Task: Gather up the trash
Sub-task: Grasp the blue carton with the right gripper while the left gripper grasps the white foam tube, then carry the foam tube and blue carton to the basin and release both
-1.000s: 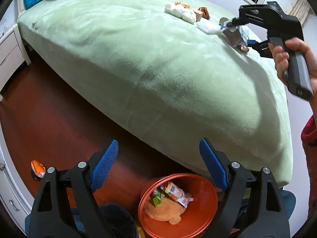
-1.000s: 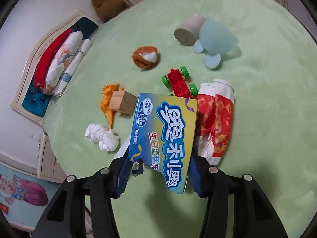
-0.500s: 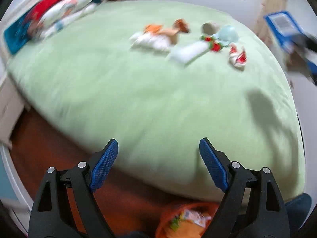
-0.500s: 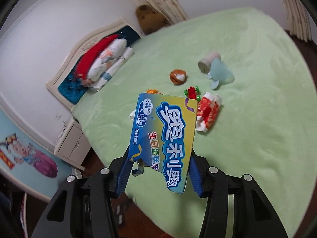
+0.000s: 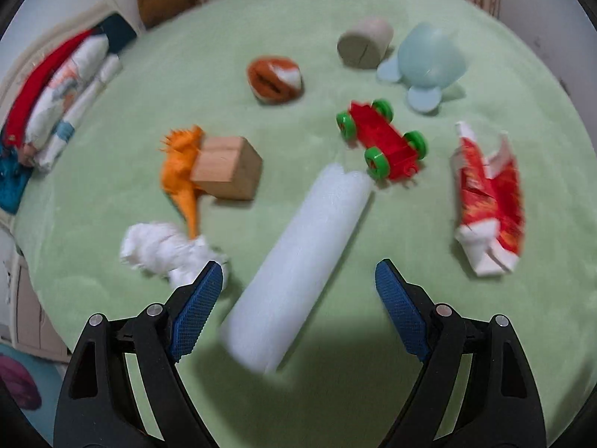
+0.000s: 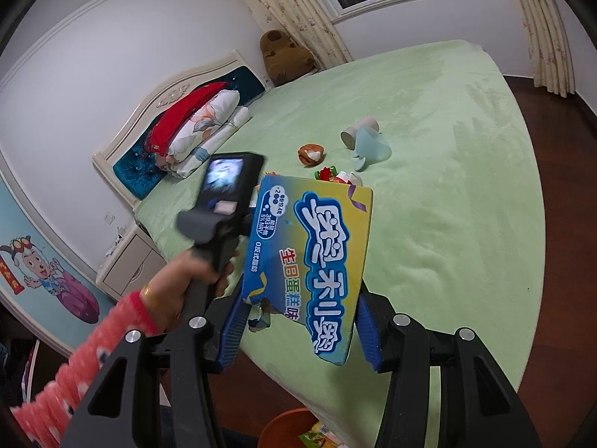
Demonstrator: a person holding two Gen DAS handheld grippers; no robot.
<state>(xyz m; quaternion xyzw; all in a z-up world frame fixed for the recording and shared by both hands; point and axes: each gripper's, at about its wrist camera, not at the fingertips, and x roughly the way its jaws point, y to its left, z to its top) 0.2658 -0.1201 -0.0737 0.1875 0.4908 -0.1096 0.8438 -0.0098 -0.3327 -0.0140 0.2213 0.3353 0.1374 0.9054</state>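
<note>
My left gripper [image 5: 298,298] is open and empty over the green bed [image 5: 335,384], with the near end of a white foam tube [image 5: 302,261] lying between its fingers. A crumpled white tissue [image 5: 164,250] lies by the left finger. A torn red and white wrapper [image 5: 488,201] lies to the right. My right gripper [image 6: 298,321] is shut on a blue and yellow snack box [image 6: 317,261], held in the air beyond the bed's near edge. An orange bin [image 6: 291,429] with wrappers sits on the floor below it.
On the bed lie a red toy car [image 5: 384,142], a wooden block [image 5: 227,168], an orange dinosaur [image 5: 183,164], a brown toy [image 5: 276,78], a beige cylinder [image 5: 365,46] and a pale blue toy [image 5: 429,63]. Folded bedding [image 6: 194,127] lies at the headboard. A white nightstand [image 6: 127,261] stands beside the bed.
My left gripper has swung up from over the bin and floor to low over the bed's items. My right gripper has lifted the box off the bed and pulled back toward the bin.
</note>
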